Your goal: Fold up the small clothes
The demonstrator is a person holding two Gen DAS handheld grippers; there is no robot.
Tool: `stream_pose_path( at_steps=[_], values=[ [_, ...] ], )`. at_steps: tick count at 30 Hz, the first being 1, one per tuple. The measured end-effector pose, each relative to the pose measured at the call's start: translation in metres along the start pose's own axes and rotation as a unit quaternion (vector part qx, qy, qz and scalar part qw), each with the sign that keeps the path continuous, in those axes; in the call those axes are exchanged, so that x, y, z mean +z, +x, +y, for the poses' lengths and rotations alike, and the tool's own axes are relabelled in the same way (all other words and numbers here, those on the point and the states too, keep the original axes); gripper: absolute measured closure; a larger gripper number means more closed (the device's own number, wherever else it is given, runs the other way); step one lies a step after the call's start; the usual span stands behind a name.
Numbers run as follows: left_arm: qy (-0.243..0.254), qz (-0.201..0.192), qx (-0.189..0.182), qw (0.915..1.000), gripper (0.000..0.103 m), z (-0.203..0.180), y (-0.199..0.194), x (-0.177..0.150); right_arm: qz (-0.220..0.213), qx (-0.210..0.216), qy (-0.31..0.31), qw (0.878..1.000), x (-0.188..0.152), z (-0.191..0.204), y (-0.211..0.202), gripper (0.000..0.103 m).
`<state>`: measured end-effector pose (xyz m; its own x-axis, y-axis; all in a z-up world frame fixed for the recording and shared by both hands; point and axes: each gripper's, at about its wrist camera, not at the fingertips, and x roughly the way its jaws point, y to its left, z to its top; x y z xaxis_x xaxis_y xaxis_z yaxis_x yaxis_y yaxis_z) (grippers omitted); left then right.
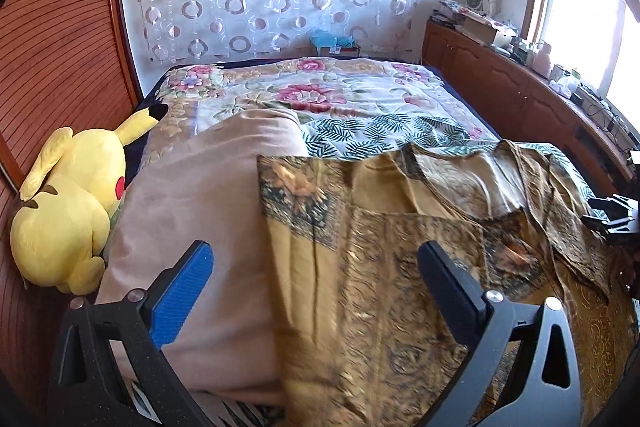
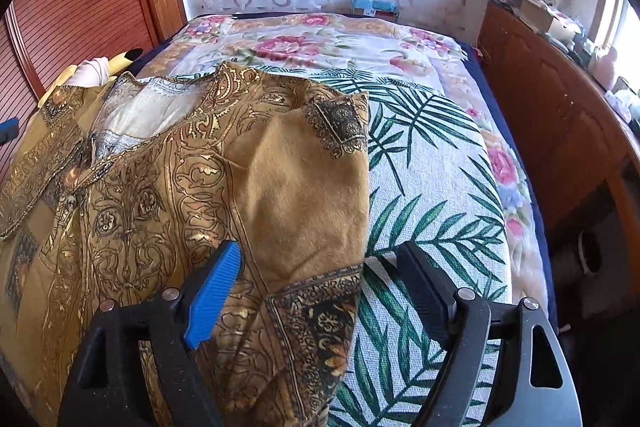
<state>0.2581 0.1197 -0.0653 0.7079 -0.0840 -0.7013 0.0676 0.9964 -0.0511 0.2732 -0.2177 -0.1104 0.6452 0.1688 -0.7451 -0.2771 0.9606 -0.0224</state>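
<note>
A golden-brown blouse [image 1: 400,227] with dark paisley print lies spread on the bed. Its neckline faces the far side, and one sleeve is folded over the body. My left gripper [image 1: 315,249] hovers open over the blouse's left folded edge, with nothing pressed between its blue and black pads. In the right wrist view the same blouse [image 2: 180,167] fills the left half. My right gripper [image 2: 320,247] stands open, and the folded sleeve end lies loose between its fingers, touching neither pad that I can see.
A yellow plush toy [image 1: 68,211] lies at the bed's left edge beside a beige pillow [image 1: 192,195]. Under the blouse is a leaf-print cloth [image 2: 432,187] on a floral bedspread [image 2: 280,43]. A wooden cabinet [image 2: 560,115] runs along the right side.
</note>
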Motion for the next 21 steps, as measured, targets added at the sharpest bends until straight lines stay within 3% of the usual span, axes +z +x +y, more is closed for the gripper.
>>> stream_pose_path(
  at_steps=[2, 7, 12, 21],
  values=[
    [-0.003, 0.003, -0.002, 1.0, 0.014, 0.007, 0.008, 0.005, 0.001, 0.002, -0.002, 1.0, 0.002, -0.002, -0.001, 0.02],
    [-0.012, 0.011, -0.016, 0.9997, 0.045, 0.015, 0.024, 0.018, 0.011, 0.008, -0.011, 1.0, 0.006, -0.006, 0.0, 0.02],
    [-0.013, 0.014, -0.014, 0.9997, 0.052, 0.018, 0.034, 0.027, 0.012, 0.019, -0.018, 1.0, 0.015, -0.008, -0.001, 0.052],
    [-0.016, 0.02, -0.01, 0.9996, 0.058, 0.02, 0.04, 0.026, 0.009, 0.017, -0.019, 1.0, 0.052, -0.022, 0.028, 0.053]
  ],
)
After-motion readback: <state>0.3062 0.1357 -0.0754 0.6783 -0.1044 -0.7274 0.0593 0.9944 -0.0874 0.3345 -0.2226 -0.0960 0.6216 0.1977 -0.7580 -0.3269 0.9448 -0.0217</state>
